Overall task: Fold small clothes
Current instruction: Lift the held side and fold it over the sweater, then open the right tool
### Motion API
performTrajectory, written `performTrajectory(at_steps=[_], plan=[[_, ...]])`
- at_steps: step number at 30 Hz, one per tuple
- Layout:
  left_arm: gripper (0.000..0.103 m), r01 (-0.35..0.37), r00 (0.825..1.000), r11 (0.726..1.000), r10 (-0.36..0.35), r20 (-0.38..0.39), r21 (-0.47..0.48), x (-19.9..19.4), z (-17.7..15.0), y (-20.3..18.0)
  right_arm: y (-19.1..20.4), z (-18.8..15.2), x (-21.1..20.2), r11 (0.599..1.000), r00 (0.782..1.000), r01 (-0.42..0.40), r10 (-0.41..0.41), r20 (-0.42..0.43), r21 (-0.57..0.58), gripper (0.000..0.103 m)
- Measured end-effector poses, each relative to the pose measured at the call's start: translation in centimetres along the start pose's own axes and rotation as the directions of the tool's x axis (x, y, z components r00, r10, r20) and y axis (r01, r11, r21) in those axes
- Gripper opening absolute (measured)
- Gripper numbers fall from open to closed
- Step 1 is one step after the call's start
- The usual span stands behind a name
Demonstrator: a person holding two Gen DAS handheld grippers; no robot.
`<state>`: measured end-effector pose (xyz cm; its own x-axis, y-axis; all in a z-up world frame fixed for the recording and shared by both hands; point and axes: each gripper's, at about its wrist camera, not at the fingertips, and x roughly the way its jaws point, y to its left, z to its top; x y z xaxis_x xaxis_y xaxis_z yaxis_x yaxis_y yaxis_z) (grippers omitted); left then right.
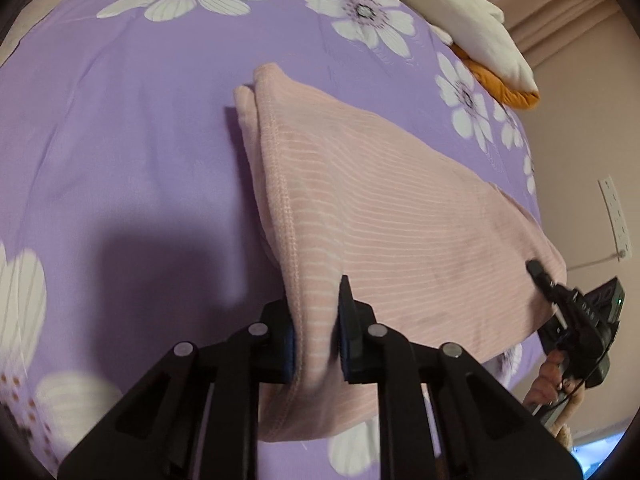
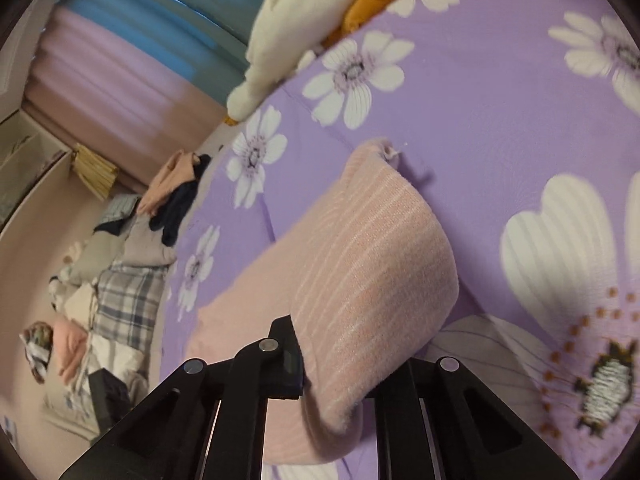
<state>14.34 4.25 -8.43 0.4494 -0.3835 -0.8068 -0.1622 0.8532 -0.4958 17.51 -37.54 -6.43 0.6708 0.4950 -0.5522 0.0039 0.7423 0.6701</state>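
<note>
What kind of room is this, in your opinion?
Probably a bedroom: the pink garment lies on a purple flowered bedsheet, curtains hang behind, and clothes are piled beside the bed.

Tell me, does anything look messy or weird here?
Nothing looks damaged or spilled. The pink striped garment is only half folded, held up at two corners by the left gripper and right gripper. A pile of unfolded clothes sits jumbled beside the purple flowered sheet.
</note>
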Motion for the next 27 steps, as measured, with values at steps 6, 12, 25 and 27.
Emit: performTrajectory(at_steps=[6, 12, 25, 27], plan=[[0.018, -0.011, 0.997, 0.997, 0.017, -0.07, 0.072, 0.1, -3.4, -2.7, -0.4, 0.1, -3.5, 0.991, 0.992, 0.127, -0.126, 0.021, -0.034, 0.013], [0.025, -0.091, 0.994, 0.988, 0.098, -0.054, 0.122, 0.4, -4.9, -4.0, -0.7, -0.3, -2.9, 0.956, 0.96, 0.279, -0.28, 0.006, -0.085, 0.013], [0.068, -0.168, 0.985, 0.982, 0.162, 0.066, 0.092, -4.1, -4.6, -2.9, 4.6, -0.7, -1.9, 0.861, 0.921, 0.387, -0.379, 0.091, -0.33, 0.013], [0.068, -0.163, 0.985, 0.984, 0.158, 0.07, 0.076, -4.5, -4.6, -2.5, 6.0, -0.9, -1.7, 0.839, 0.92, 0.389, -0.377, 0.109, -0.38, 0.013]])
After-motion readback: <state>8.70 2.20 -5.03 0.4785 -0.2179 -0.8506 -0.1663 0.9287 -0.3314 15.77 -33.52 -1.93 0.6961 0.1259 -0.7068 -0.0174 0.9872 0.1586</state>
